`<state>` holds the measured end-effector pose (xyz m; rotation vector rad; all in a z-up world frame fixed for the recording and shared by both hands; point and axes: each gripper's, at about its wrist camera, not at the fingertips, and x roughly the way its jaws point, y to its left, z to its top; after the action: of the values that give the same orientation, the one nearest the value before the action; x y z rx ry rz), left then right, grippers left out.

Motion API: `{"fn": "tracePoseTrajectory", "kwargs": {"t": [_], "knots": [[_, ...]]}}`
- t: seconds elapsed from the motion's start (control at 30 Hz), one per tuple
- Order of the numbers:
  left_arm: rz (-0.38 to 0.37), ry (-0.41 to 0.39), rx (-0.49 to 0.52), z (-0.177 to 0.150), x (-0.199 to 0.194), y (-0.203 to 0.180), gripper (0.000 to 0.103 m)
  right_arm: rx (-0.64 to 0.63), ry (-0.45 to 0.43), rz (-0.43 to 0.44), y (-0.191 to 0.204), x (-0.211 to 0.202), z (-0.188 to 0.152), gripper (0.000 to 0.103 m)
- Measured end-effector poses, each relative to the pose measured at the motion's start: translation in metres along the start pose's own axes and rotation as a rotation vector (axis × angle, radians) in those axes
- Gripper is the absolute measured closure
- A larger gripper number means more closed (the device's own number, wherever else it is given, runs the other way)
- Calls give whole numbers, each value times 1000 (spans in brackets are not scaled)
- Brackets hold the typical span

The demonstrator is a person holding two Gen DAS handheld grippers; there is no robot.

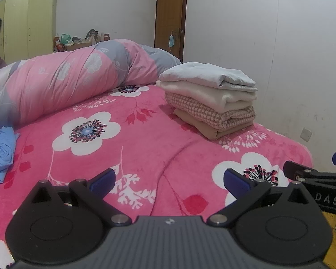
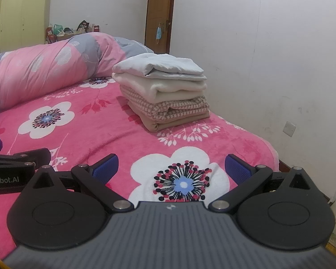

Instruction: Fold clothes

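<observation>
Stack (image 1: 209,99) of four folded garments on bed (image 1: 145,139), one crumpled blue garment (image 1: 0,154) — both grippers, left (image 1: 169,182) and right (image 2: 171,169), spread, empty.

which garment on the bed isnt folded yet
The light blue garment crumpled at the bed's left edge; the other four sit folded in the stack near the wall.

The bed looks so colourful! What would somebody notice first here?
Probably the bright pink fleece blanket with big white flowers, spread across the whole bed. Next, the neat stack of four folded clothes by the white wall, pale grey on top and tan at the bottom. A crumpled light blue garment lies unfolded at the left edge, and a rolled pink-and-grey quilt lies behind.
</observation>
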<state>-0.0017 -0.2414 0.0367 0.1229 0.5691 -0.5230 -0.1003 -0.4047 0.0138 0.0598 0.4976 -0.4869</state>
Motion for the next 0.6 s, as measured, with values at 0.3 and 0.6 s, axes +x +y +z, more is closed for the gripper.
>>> {"fn": "tracePoseTrajectory", "kwargs": {"t": [0.3,0.6], "knots": [[0,3,0,-1,1,1,0,-2,3,0,2,0,0,1],[2,3,-2,-1,1,0,0,-3,3,2,3,-1,-1,1]]}}
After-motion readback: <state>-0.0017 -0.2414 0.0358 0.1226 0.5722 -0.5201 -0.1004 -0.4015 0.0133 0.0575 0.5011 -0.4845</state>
